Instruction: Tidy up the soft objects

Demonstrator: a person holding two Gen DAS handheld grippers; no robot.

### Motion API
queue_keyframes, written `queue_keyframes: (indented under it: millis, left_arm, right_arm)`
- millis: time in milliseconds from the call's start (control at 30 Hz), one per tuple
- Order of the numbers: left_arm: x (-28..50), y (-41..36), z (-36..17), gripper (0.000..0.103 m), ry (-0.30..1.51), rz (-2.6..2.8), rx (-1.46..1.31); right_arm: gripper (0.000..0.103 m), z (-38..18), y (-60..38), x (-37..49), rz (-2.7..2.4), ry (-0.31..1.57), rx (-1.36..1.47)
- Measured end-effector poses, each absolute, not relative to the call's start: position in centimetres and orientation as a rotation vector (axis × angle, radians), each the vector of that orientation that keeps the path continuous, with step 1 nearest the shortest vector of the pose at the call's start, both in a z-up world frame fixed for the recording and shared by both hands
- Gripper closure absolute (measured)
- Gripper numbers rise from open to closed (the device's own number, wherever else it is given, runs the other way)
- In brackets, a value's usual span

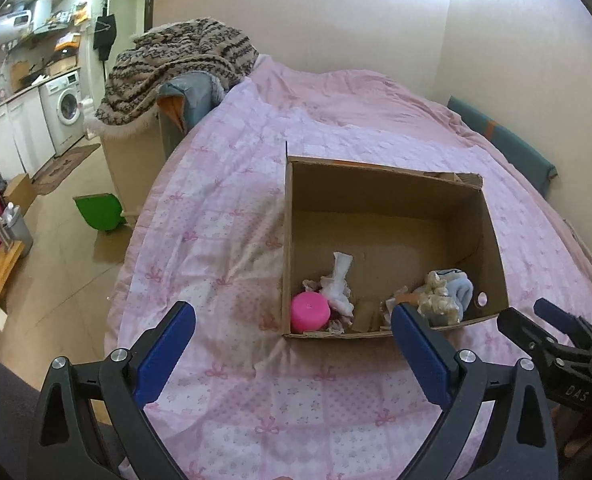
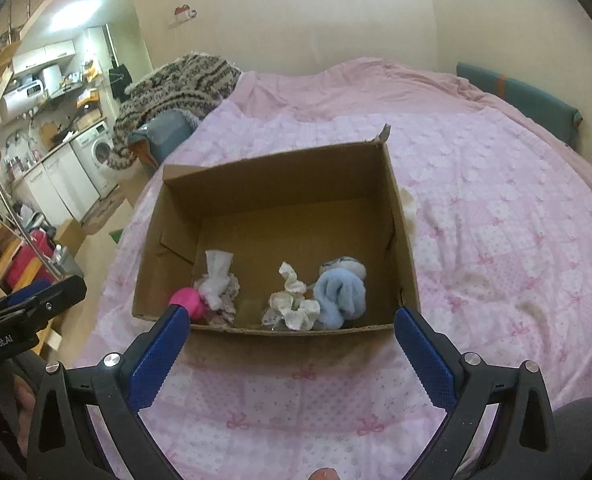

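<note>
An open cardboard box [image 1: 380,176] [image 2: 271,168] stands on the pink bed. Near its front wall lie a pink round object [image 1: 310,312] [image 2: 189,300], a white knotted cloth [image 1: 340,280] [image 2: 217,276], a cream ruffled cloth [image 1: 436,296] [image 2: 293,304] and a light blue fluffy sock [image 1: 462,290] [image 2: 342,292]. My left gripper [image 1: 293,342] is open and empty, just before the box. My right gripper [image 2: 291,346] is open and empty, also before the box's front edge; it also shows in the left wrist view [image 1: 536,320].
A pink patterned quilt [image 1: 231,208] [image 2: 496,216] covers the bed. A striped knitted blanket [image 1: 175,64] [image 2: 175,80] lies over furniture at the far left. A whitish soft thing [image 2: 410,204] lies right of the box. A green bin [image 1: 99,212] sits on the floor.
</note>
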State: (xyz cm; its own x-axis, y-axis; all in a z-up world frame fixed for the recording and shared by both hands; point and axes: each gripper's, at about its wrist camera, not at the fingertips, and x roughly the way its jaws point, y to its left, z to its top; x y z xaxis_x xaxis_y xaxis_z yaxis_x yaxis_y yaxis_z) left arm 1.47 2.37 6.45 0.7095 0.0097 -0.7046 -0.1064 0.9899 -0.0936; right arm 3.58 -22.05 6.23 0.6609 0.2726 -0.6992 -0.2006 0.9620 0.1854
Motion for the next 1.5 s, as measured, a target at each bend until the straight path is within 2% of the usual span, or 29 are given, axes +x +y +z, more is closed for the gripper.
queue_keyframes:
  millis: [1500]
  left_arm:
    - [1.6,1.1,6.1,0.005,0.804,0.022,-0.104]
  right_arm:
    - [0.000,6.1,-21.7,3.6,0.257,0.794,0.052]
